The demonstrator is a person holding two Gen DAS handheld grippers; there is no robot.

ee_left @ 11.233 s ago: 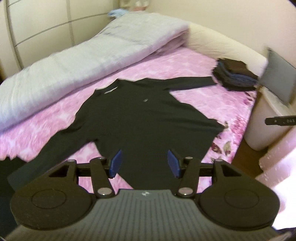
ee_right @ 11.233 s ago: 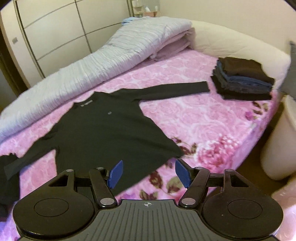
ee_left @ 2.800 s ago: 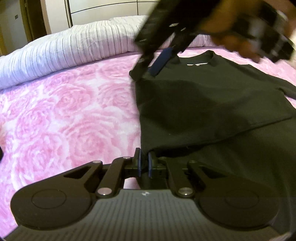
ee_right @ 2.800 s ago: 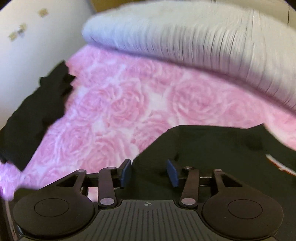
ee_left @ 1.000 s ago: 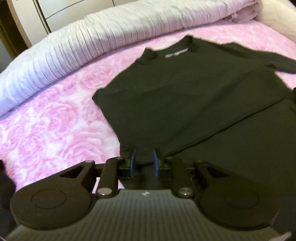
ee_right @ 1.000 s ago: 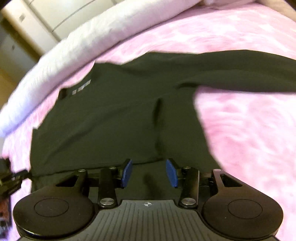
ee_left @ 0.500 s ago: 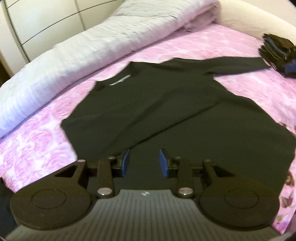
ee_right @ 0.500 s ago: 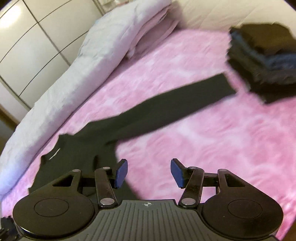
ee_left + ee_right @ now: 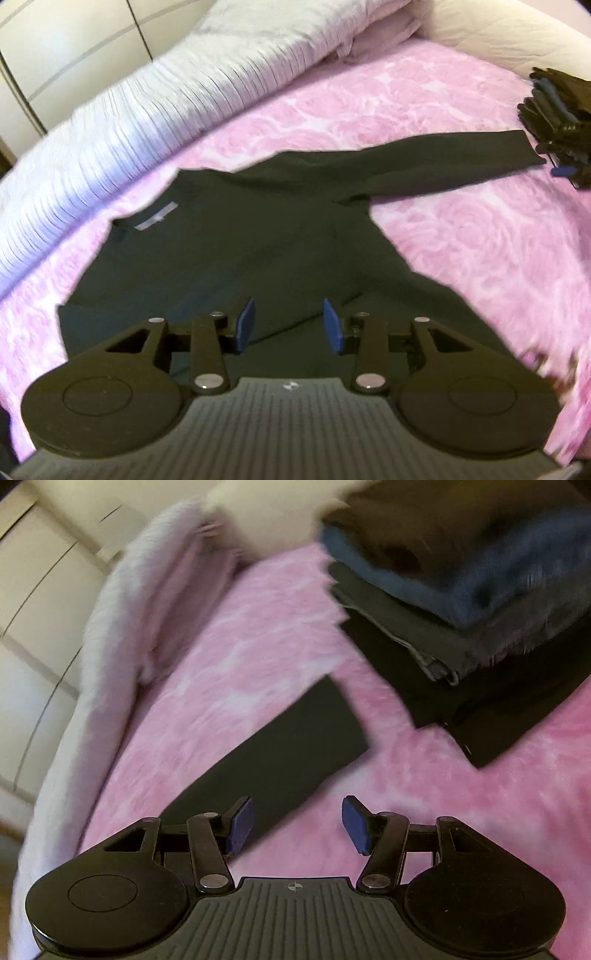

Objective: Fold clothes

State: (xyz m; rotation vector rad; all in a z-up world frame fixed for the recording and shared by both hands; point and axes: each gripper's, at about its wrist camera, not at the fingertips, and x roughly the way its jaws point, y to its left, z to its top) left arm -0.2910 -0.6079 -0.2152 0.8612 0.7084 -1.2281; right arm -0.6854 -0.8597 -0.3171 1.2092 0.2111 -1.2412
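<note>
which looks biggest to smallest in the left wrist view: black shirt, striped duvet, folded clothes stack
1. black shirt
2. striped duvet, close behind; its blurred edges leave that unsure
3. folded clothes stack, far away and cut by the frame

One black shirt (image 9: 258,243) lies on one pink bedspread (image 9: 480,236). One stack of folded clothes (image 9: 480,602) sits there too, beside one rolled white duvet (image 9: 184,96). Two grippers show, left (image 9: 288,325) and right (image 9: 297,825).

Left gripper (image 9: 288,320): jaws apart, 2 blue pads (image 9: 245,319) facing each other, nothing between them, held low and level. Right gripper (image 9: 298,825): jaws spread wider, blue pads (image 9: 354,825) empty, tilted slightly left. Hands out of view.
</note>
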